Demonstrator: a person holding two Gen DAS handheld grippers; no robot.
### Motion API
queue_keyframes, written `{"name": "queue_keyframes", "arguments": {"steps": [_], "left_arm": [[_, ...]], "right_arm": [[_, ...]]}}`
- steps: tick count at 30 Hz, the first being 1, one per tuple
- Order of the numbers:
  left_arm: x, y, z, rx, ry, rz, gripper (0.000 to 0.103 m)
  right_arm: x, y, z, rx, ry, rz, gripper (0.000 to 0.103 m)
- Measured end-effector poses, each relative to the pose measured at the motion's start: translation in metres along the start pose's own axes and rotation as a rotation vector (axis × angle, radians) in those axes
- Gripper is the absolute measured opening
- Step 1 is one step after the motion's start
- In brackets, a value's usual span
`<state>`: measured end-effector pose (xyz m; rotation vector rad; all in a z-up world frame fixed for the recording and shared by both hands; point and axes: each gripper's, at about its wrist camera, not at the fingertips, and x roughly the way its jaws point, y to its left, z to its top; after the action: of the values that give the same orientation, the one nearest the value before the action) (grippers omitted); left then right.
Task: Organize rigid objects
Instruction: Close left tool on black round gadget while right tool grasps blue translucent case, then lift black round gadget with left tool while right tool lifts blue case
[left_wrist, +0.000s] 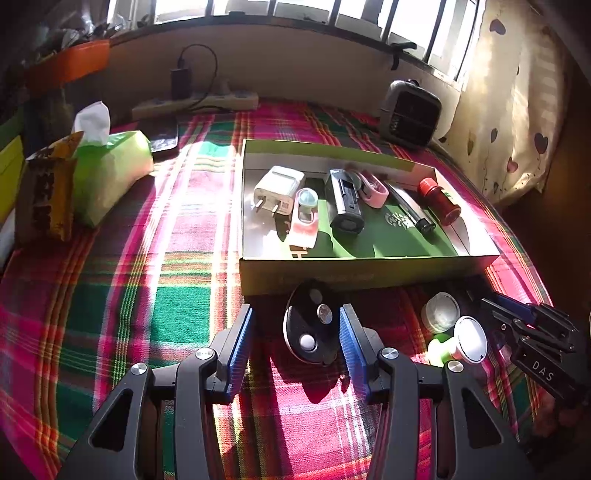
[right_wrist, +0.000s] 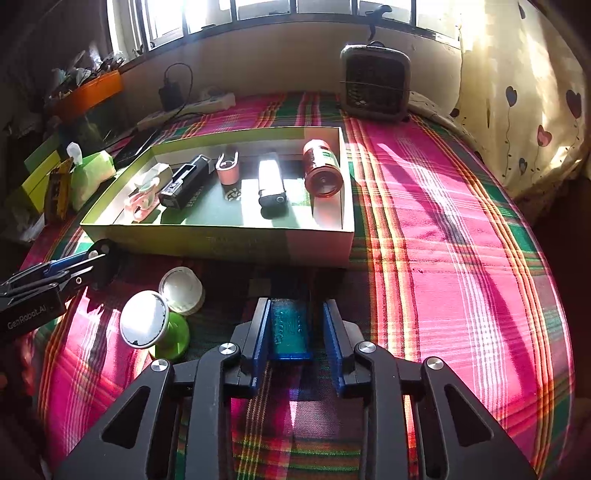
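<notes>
We have both grippers low in front of the open box (left_wrist: 369, 275), which sits on the plaid-covered surface (left_wrist: 147, 280) and already holds a white charger (left_wrist: 279, 190), a black device (left_wrist: 343, 203), a pink clip (left_wrist: 373, 186), a dark pen-like stick (left_wrist: 410, 210) and a red bottle (left_wrist: 439, 201).

The left gripper (left_wrist: 295, 332) has its fingers spread on either side of the black oval gadget (left_wrist: 312, 326), which lies just outside the box's near wall. The right finger looks close to the gadget's edge; the left finger stands apart from it. To grip well, we should centre the gadget between the fingers, then close across its narrow width so it does not pivot.

The right gripper (right_wrist: 295, 328) also has its fingers spread, around a blue translucent block (right_wrist: 290, 330). The block looks to touch the left finger only, though shadow makes this hard to judge. We would square the fingers to its long sides before closing.

A white jar (right_wrist: 183, 290) and a green-stemmed white disc (right_wrist: 147, 321) wait between the 2 grippers, so we should lift straight up before carrying anything over the wall, and place into the bare green floor near the front.
</notes>
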<state>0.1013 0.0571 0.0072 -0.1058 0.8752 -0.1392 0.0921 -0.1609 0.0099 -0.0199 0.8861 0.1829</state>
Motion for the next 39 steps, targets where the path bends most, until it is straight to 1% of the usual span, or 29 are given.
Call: {"name": "queue_keyframes", "arguments": {"steps": [2, 4, 8, 39], "left_arm": [[0.0004, 0.0009, 0.0005, -0.005, -0.003, 0.000, 0.044], [0.0003, 0.0014, 0.0008, -0.009, -0.006, -0.003, 0.036], [-0.0009, 0.0002, 0.0007, -0.003, -0.009, -0.007, 0.027], [-0.0058, 0.0019, -0.0002, -0.011, -0.017, -0.004, 0.025]], "right_arm": [[-0.0001, -0.0005, 0.0000, 0.001, 0.000, 0.004, 0.027], [-0.0001, -0.0004, 0.0002, 0.001, -0.001, 0.009, 0.026], [0.0000, -0.0003, 0.0001, 0.001, 0.000, 0.017, 0.025], [-0.0007, -0.0035, -0.0011, 0.013, -0.003, 0.037, 0.024]]}}
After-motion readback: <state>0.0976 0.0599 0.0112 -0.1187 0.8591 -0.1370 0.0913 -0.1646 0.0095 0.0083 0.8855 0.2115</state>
